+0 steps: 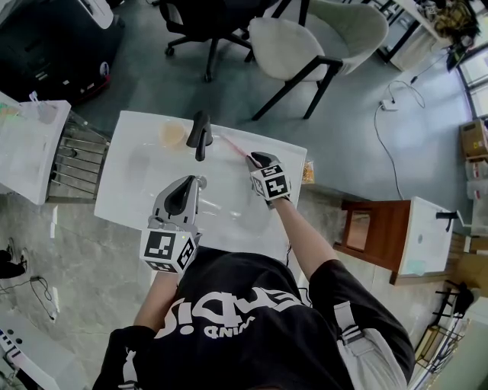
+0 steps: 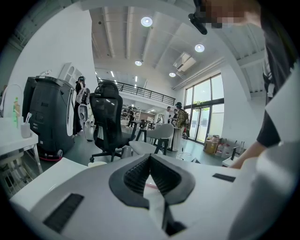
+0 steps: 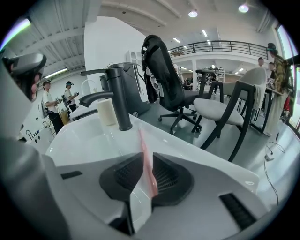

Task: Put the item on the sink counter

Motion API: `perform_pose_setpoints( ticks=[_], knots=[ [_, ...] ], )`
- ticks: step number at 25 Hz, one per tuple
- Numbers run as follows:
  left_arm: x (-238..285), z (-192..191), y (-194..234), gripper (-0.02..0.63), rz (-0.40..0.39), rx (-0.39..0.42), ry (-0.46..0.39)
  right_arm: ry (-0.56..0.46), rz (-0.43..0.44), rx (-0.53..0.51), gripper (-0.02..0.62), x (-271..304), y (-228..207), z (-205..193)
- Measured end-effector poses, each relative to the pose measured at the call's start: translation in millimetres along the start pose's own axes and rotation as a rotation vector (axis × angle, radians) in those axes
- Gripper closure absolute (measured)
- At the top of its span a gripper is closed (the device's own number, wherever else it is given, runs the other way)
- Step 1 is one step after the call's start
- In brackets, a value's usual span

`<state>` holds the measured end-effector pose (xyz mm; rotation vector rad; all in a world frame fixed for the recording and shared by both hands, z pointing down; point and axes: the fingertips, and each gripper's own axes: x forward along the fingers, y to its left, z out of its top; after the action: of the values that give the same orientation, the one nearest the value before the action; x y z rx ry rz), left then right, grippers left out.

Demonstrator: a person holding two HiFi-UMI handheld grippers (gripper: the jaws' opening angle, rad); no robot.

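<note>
A thin pink toothbrush-like stick point(image 1: 235, 146) points from my right gripper point(image 1: 259, 158) toward the black faucet point(image 1: 200, 133), low over the back right part of the white sink counter point(image 1: 286, 152). In the right gripper view the stick point(image 3: 142, 140) runs between the jaws of the right gripper point(image 3: 146, 164), which are shut on it. The faucet point(image 3: 117, 98) and a pale cup point(image 3: 106, 111) stand ahead of it. My left gripper point(image 1: 185, 192) hovers over the basin's front, jaws together and empty. In its own view the left gripper point(image 2: 150, 159) faces the room.
A pale cup point(image 1: 172, 135) stands left of the faucet. A wire rack point(image 1: 76, 160) and a white unit lie left of the sink, a wooden stand point(image 1: 374, 228) to the right. A white chair point(image 1: 305, 46) and a black office chair point(image 1: 202, 23) stand behind.
</note>
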<state>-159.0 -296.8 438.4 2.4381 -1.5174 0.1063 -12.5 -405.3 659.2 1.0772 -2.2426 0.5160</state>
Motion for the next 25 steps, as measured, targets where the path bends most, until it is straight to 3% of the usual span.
perform_pose_setpoints(
  ticks=[6, 12, 18, 25],
  knots=[
    [0, 2, -5, 0.584, -0.013, -0.002, -0.006, -0.021, -0.02, -0.009, 0.569, -10, 0, 3],
    [0, 3, -8, 0.585, -0.023, -0.016, -0.017, -0.082, 0.024, -0.018, 0.577, -31, 15, 16],
    [-1, 9, -15, 0.584, -0.036, -0.012, -0.025, -0.197, 0.06, -0.001, 0.577, -80, 42, 44],
    [-4, 13, -25, 0.584, -0.061, -0.001, -0.032, -0.404, 0.094, 0.015, 0.577, -154, 76, 92]
  ],
)
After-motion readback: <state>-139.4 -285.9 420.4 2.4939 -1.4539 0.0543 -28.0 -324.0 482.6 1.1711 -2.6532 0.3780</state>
